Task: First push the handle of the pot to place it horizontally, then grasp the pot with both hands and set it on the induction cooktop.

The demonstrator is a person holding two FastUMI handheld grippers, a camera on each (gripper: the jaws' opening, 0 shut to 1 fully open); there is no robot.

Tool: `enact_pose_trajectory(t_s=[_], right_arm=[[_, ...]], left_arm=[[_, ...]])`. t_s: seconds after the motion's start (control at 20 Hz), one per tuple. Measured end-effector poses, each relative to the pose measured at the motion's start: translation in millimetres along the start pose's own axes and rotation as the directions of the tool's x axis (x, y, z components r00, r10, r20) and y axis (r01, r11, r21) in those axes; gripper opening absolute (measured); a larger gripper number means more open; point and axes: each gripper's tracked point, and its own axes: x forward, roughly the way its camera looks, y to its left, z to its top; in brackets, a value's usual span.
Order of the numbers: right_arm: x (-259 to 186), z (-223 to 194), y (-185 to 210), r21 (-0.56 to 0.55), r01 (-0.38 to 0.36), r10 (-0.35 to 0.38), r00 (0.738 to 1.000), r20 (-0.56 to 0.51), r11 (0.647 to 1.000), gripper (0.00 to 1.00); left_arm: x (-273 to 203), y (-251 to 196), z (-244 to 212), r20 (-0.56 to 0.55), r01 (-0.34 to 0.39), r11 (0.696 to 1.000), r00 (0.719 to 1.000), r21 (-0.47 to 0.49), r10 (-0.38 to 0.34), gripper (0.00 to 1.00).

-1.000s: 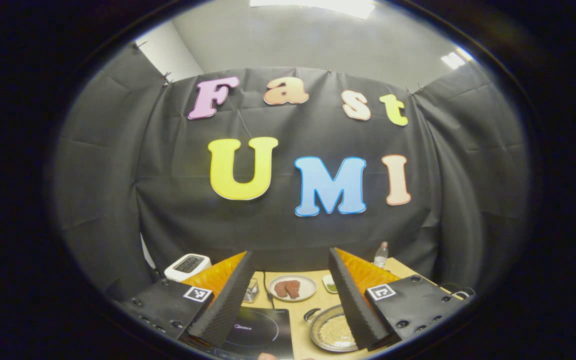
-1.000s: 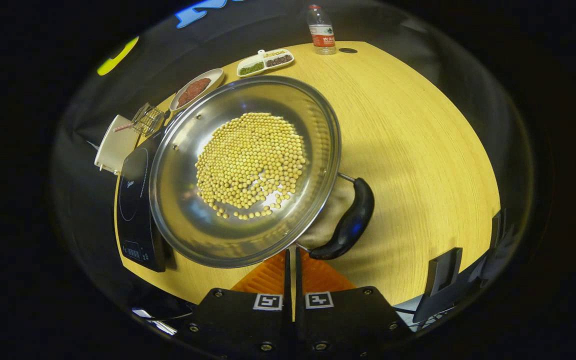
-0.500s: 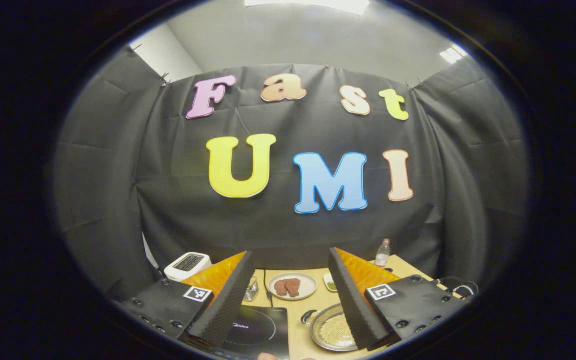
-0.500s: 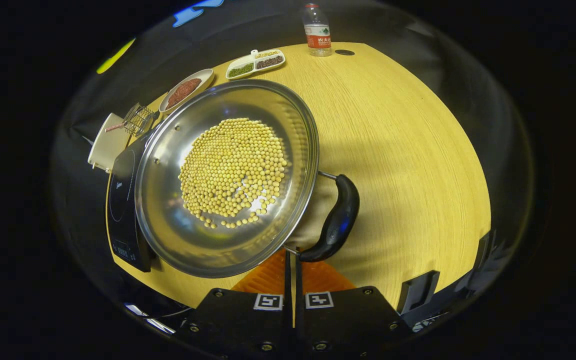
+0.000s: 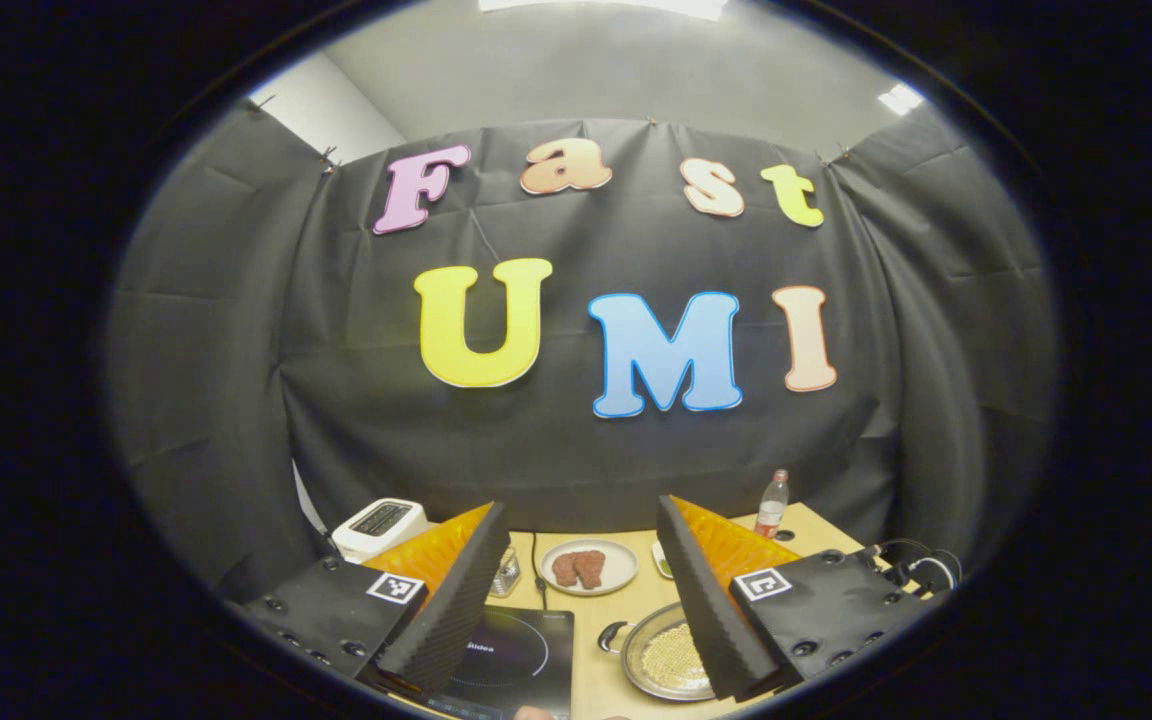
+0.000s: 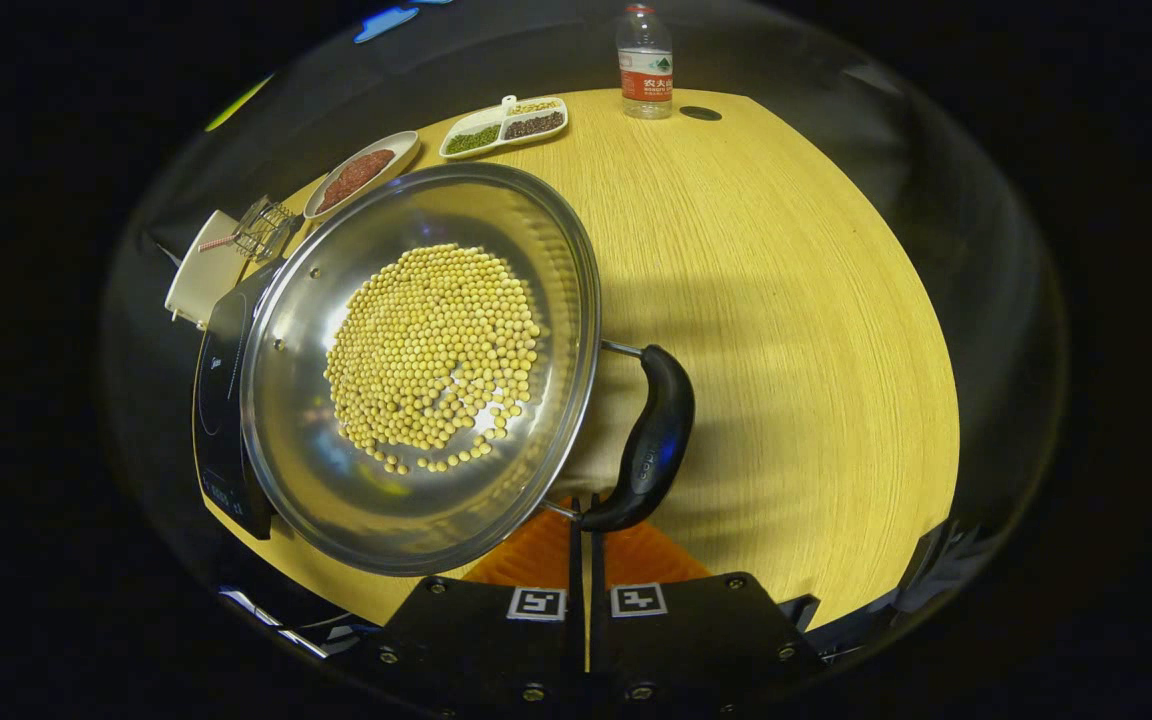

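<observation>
Right gripper view: the right gripper (image 6: 583,520) has its jaws clenched, the two fingers pressed flat together with only a thin seam between them, and grasps nothing; its tips sit just beside the near end of the curved black pot handle (image 6: 648,440), and whether they touch it cannot be told. The wide, shallow stainless-steel pot (image 6: 316,440), holding a heap of round yellow soybeans (image 6: 431,355), stands on the pale wood-grain tabletop (image 6: 796,300); the handle stands off the pot's right rim on two thin metal rods. The pot's far left side overlaps the edge of the flat black induction cooktop (image 6: 214,400), most of which lies behind it. Beyond the pot, along the tabletop's far edge, lie an oval white plate with reddish-brown pieces (image 6: 360,174), a white divided dish of green and dark grains (image 6: 503,125) and a clear plastic water bottle with a red cap (image 6: 643,62); a small wire basket (image 6: 264,227) and a white boxy appliance (image 6: 198,282) stand at the far left.

Left gripper view: the left gripper (image 5: 576,590) is held high, facing the booth wall, jaws released and wide apart with nothing between them; between and below its fingers appear the black cooktop (image 5: 521,655), the steel pot (image 5: 636,660) just right of it on the tabletop (image 5: 601,600), the white plate (image 5: 588,566), the bottle (image 5: 772,503) and the white appliance (image 5: 380,522); dark cables (image 5: 911,568) lie at the tabletop's right edge.
</observation>
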Motion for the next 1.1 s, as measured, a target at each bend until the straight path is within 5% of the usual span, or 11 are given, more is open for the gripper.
enact_pose_trajectory(t_s=[0.55,1.1], right_arm=[[10.6,37.6,-17.9,-0.096,-0.010,0.009,1.000,-0.003,0.995,0.02],[22.8,64.8,-21.1,-0.138,0.001,0.000,1.000,0.009,0.990,0.02]], left_arm=[[3.0,-25.5,-18.1,-0.047,-0.034,0.999,0.998,0.004,0.034,0.96],[4.8,-29.1,-88.8,-0.202,-0.010,0.999,0.979,-0.045,0.001,0.97]])
